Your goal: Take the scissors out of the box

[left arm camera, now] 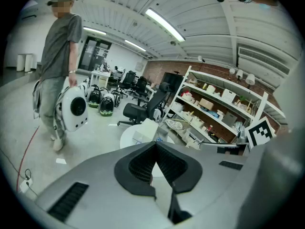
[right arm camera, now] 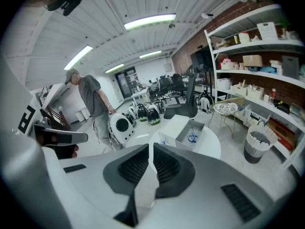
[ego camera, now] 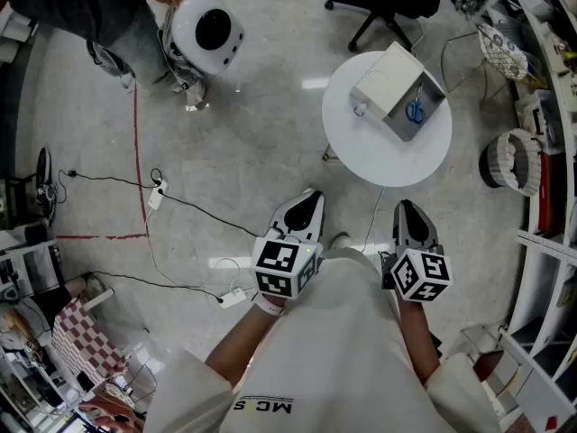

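It seems the task is not yet begun. The small blue-handled scissors [ego camera: 415, 111] are seen lying inside the open white cardboard box [ego camera: 429, 97], and nothing is lifted out. The box is set on the round white desk [ego camera: 379, 165], a little toward its far side, with its white lid [ego camera: 386, 79] turned open beside it. All of the job is left to do: the box must be reached, the scissors must be gripped, and they must be brought out. The grey and black left hand-held gripper [ego camera: 309, 203] is held low in front of the body, well apart from the desk, and is pointed forward over the pale shiny floor [ego camera: 243, 152]. Its jaws are pressed together at the tips and nothing is held between them. The right hand-held gripper [ego camera: 407, 213] is held beside it at about the same height, near the closest edge of the desk, and is pointed toward the box. Its jaws are closed too, with only a thin slit between them, and nothing is caught in them.
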{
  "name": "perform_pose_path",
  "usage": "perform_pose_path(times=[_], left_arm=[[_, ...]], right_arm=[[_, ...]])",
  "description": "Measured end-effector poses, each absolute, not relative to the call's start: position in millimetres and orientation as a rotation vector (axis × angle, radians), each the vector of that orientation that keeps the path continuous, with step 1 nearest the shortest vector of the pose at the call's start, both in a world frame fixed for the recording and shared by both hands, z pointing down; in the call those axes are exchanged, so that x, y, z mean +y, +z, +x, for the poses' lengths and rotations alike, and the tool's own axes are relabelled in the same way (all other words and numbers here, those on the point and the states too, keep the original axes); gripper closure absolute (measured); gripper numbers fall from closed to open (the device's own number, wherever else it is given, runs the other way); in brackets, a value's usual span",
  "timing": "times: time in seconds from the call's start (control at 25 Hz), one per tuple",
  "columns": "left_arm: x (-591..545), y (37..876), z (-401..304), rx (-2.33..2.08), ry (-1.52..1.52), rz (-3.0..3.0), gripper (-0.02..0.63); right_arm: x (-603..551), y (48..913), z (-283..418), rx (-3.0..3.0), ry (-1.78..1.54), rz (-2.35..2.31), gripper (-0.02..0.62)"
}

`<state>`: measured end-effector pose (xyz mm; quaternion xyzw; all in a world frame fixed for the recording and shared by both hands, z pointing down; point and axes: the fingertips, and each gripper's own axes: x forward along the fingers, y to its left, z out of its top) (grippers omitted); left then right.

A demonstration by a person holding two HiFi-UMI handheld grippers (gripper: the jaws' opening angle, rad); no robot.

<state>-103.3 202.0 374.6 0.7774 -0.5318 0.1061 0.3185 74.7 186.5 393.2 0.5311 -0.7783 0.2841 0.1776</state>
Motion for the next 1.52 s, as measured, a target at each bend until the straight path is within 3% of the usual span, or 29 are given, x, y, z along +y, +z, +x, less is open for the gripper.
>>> perform_pose_path(times=[0.48,1.08,1.52], left_arm=[[338,361,29,-1.290,0.347,2.185,0.595],[339,349,74,-1.256,0.388,2.253,0.595],[265,355,71,-1.250,0.357,2.224,0.595]], right_arm=[[305,354,135,-2.354,0.657,1.481,0.508],[317,343,171,-2.433,0.704,1.517,0.508],[249,349,170,-2.403,0.696,1.485,0.508]])
